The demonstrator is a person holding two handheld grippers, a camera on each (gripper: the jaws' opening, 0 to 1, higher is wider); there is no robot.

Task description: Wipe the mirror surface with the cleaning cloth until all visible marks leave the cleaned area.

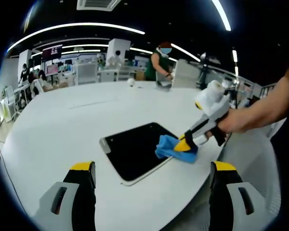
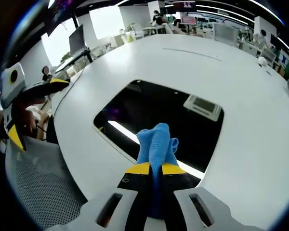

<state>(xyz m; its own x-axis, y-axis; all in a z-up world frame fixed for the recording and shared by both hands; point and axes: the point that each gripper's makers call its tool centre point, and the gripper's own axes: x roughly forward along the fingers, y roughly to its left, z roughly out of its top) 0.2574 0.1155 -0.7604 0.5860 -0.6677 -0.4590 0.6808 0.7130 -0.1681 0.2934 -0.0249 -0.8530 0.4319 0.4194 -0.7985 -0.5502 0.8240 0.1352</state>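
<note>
At the mirror's (image 1: 135, 150) near corner on the white table (image 1: 62, 130), the right gripper (image 2: 156, 169) pinches the blue cleaning cloth (image 2: 156, 142) against the glass while the left gripper (image 1: 153, 179) hangs open, so an unbraced mirror may slide under the wiping.

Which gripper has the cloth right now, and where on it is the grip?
The right gripper is shut on the blue cloth, pinching one bunched end; the rest lies on the mirror. The left gripper is open and empty.
</note>
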